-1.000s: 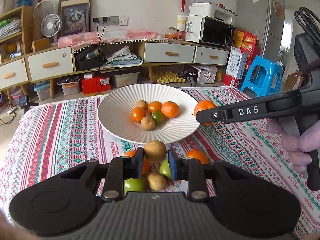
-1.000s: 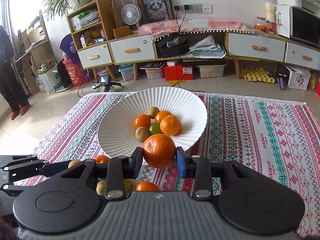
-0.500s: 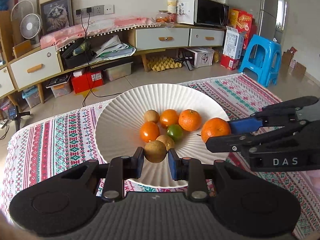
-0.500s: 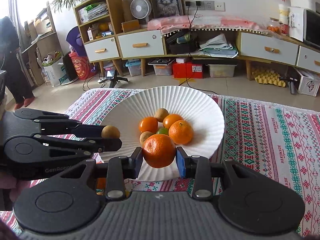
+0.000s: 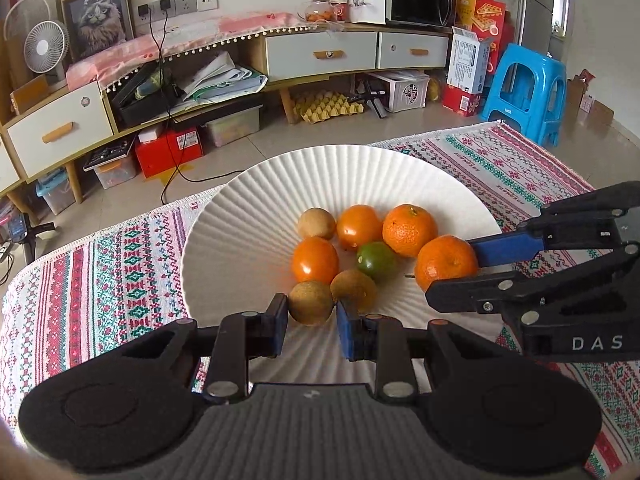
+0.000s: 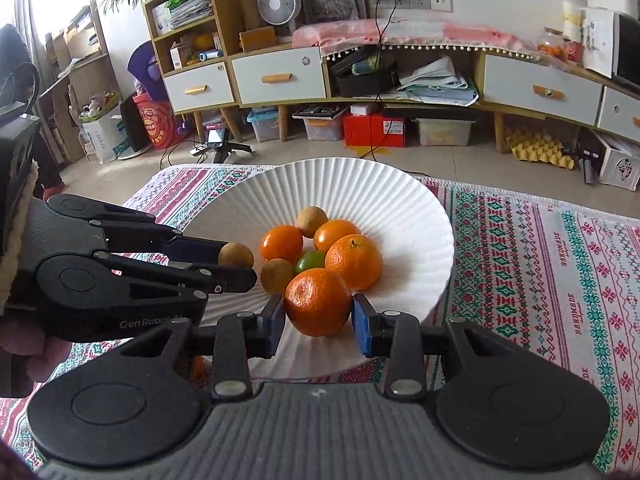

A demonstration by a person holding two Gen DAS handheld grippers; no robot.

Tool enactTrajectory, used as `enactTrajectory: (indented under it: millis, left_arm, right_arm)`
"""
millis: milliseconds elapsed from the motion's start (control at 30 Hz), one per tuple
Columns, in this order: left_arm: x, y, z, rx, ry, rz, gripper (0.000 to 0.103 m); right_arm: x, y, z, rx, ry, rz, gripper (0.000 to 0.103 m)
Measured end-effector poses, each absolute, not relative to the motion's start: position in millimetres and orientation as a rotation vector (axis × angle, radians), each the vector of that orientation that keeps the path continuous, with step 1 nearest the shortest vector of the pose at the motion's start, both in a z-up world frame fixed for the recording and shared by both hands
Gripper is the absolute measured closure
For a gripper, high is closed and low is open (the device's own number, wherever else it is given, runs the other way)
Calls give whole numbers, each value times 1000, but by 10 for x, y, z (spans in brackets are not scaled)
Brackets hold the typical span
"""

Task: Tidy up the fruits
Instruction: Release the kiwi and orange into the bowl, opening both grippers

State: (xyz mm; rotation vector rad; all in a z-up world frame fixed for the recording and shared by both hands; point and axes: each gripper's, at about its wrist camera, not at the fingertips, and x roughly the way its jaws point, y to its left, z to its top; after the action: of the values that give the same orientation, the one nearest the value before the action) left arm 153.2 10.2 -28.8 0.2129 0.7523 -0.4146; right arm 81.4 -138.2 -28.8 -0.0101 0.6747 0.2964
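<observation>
**Two fruits held over a crowded plate, and little room to set them down**

We held both grippers over the white ribbed plate [image 5: 240,240] on the patterned tablecloth [image 5: 100,272]. Our left gripper [image 5: 311,312] pinched a small brown fruit [image 5: 311,303] between its blue pads, low over the plate's near side and just beside another brown fruit [image 5: 354,289] already lying there. Our right gripper [image 6: 319,315] was clamped on a mandarin [image 6: 318,301], which sat close against the heap in the middle of the plate. That heap held a second mandarin [image 6: 354,261], two smooth orange fruits [image 6: 282,243], a green lime [image 6: 311,261] and a further brown fruit [image 6: 312,216] at the back.

We judged the main risk to be the crowding. Both fruits were round and the plate sloped inward, so either one, once let go, could roll into the pile and knock a neighbour loose, or wander toward the rim. The mandarin looked close enough to the heap that a downward push might shove the lime or the mandarin behind it. The brown fruit was small and held only at its sides; a slight twist of the hand might let it slip out early. The two grippers were also near each other over the same plate, so opening both at once risked their fingers clashing. We could not tell whether either fruit was already resting on the plate.
</observation>
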Motion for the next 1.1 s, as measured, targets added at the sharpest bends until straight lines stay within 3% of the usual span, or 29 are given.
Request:
enactTrajectory:
  millis: [467, 967, 1100]
  left_arm:
    - [1538, 108, -235, 202, 730, -412, 72]
    - [1235, 201, -119, 153, 719, -388, 40]
    - [1046, 226, -102, 164, 711, -370, 26]
  right_arm:
    - [827, -1393, -263, -19, 660, 306, 67]
    - [665, -1469, -148, -9, 631, 284, 45]
    - [578, -1494, -126, -10, 632, 265, 35]
